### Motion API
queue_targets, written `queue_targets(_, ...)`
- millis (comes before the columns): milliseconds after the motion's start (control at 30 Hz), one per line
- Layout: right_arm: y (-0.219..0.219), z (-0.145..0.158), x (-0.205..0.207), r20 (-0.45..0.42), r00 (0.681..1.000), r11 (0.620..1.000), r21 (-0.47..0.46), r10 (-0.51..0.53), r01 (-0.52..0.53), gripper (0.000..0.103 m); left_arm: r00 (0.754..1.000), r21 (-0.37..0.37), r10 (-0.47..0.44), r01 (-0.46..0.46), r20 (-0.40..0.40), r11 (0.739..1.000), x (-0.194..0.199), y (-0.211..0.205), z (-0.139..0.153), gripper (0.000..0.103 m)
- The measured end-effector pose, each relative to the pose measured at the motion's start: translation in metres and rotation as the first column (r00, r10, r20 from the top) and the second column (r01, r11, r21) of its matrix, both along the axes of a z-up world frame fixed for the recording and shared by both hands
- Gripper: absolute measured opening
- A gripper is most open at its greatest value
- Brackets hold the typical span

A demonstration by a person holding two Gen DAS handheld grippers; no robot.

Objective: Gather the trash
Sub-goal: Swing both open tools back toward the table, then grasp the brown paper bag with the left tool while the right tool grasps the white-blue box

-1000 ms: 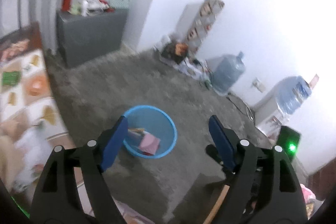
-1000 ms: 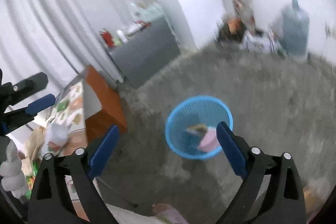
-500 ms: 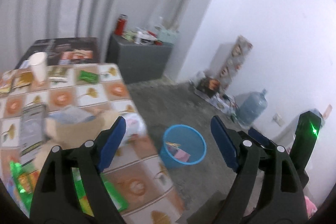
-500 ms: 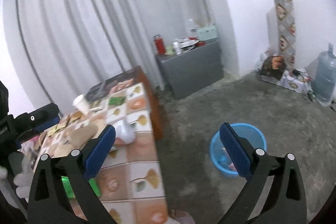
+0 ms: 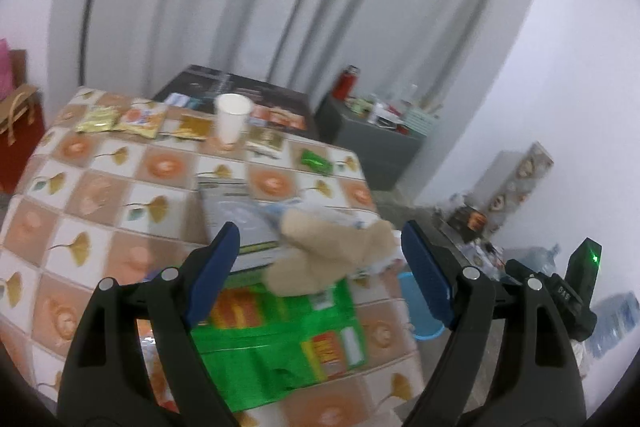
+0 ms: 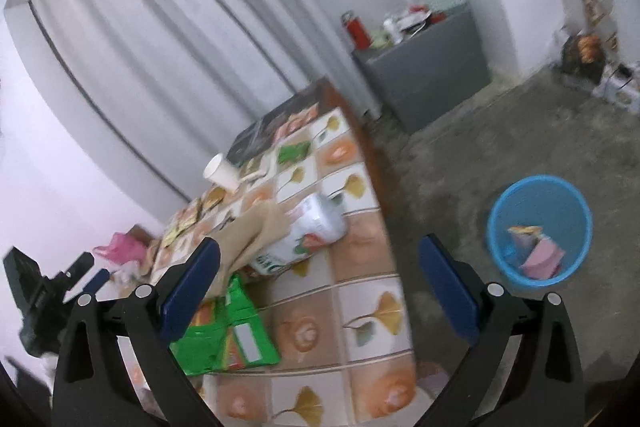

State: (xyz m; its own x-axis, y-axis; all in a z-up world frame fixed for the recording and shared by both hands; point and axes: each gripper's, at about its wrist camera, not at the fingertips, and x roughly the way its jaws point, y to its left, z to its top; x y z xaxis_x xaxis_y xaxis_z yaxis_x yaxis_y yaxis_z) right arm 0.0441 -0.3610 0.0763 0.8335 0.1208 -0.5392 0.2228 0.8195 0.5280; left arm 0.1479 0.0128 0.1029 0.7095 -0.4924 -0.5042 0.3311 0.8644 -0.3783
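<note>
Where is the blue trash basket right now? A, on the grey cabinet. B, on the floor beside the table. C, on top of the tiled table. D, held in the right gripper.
B: the blue trash basket stands on the grey floor, off to the side of the table, with a few scraps already inside.

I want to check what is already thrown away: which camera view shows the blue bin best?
The right wrist view: the blue bin stands whole on the floor, with scraps inside. The left wrist view shows only its edge past the table.
</note>
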Motion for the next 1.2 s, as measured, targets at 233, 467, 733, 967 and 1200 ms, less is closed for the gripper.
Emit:
queue_targets(233,0.006,-0.008,0.029,0.001,0.997,0.992,0.1,0.078,-0.078,0.096,0.997,0.077,-0.044,0.039,0.059,0.996,0.001,0.002,-0.009,0.079)
queue_targets(467,0.007,-0.019,0.048,-0.021,0.99,0.975,0.18,0.137,-0.131,0.093,0.982,0.193,-0.164,0.144,0.095,0.971,0.003,-0.043,-0.025,0.078)
queue_targets(733,0.018,0.001,0.082,-0.03,0.973,0.97,0.092,0.231,-0.227,0.088,0.976,0.278,-0.202,0.173,0.081,0.945,0.013,-0.056,-0.039,0.07)
queue_targets(967,0.042,0.035,0.152,-0.102,0.915,0.917,-0.056,0.389,-0.396,0.088,0.987,0.204,-0.152,0.14,0.042,0.969,0.033,-0.031,-0.034,0.062)
queue_targets(1200,0.067,0.009,0.233,-0.294,0.806,0.845,0.01,0.514,-0.535,0.088,0.954,0.288,-0.291,0.259,0.074,0.922,0.037,-0.066,-0.04,0.061)
